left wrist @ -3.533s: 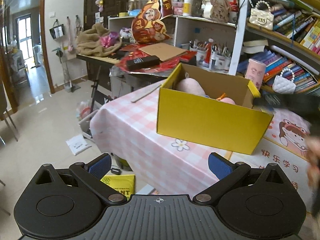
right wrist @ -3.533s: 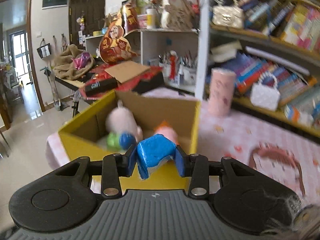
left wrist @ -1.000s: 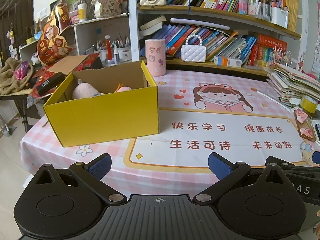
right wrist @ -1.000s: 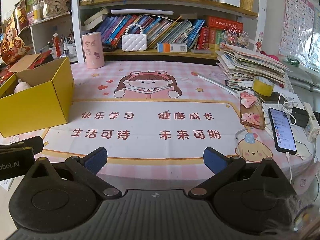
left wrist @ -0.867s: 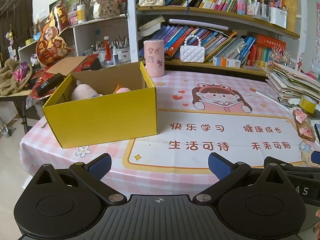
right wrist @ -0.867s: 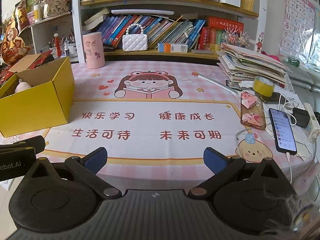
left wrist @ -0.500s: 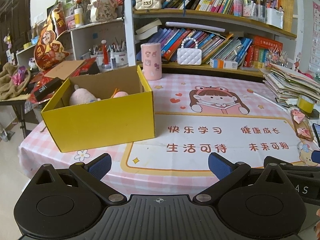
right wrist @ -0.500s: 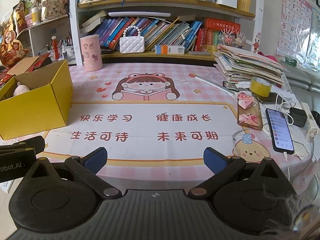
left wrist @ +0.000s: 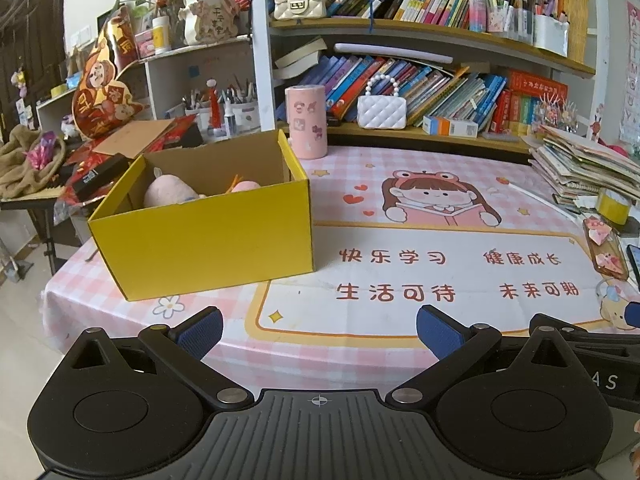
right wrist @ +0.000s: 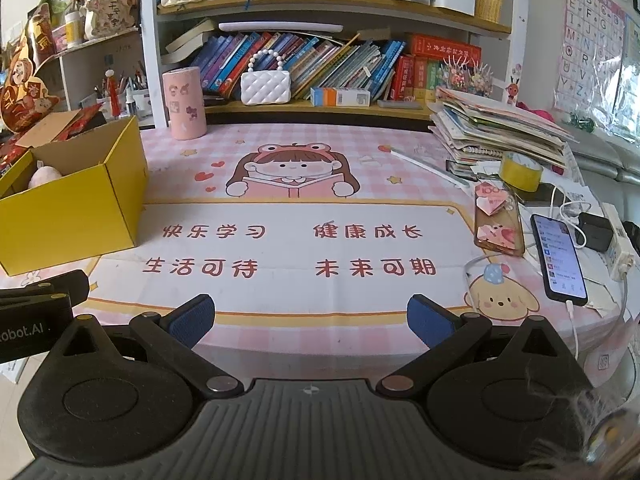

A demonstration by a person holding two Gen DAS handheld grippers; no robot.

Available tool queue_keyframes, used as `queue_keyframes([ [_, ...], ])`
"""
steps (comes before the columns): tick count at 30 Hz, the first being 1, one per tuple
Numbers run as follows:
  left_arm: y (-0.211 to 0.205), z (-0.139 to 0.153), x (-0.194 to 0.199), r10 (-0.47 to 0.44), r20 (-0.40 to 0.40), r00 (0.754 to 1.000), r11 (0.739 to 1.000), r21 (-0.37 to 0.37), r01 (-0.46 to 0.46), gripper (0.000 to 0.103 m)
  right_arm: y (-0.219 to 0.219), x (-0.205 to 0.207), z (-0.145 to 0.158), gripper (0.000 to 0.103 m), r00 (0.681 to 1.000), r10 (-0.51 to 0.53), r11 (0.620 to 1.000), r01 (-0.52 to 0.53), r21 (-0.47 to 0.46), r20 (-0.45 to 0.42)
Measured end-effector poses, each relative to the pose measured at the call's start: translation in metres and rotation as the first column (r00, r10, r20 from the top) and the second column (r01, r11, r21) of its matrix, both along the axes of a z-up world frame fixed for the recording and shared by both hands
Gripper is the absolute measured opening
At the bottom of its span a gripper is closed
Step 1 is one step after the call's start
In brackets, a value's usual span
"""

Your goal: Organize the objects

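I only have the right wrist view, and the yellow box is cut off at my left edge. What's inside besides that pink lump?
Observer: The left wrist view looks into the yellow box. Beside the pink plush lies a second pink toy with orange bits.
Operator: Is the left claw carrying anything?
Observer: No, it is open and empty, at the table's near edge.
Operator: What's left of the box?
Observer: The tablecloth ends just there; beyond it sits a heaped brown blanket.

Pink plush toys [left wrist: 170,196] inside yellow box [left wrist: 208,240]
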State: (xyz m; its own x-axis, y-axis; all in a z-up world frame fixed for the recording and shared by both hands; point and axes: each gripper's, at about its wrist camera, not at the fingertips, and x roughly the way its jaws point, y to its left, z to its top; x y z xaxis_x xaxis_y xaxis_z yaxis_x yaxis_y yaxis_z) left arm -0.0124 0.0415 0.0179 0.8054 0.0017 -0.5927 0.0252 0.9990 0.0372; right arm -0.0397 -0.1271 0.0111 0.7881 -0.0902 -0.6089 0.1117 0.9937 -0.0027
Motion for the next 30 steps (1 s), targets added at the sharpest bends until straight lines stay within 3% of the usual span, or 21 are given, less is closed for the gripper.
queue_keyframes([
  [30, 0.018, -0.002, -0.001, 0.053, -0.025, 0.998, 0.999, -0.006, -0.053, 0.103, 0.017, 0.006, 0.001, 0.103, 0.999, 0.040, 0.999, -0.040, -0.022, -0.004],
])
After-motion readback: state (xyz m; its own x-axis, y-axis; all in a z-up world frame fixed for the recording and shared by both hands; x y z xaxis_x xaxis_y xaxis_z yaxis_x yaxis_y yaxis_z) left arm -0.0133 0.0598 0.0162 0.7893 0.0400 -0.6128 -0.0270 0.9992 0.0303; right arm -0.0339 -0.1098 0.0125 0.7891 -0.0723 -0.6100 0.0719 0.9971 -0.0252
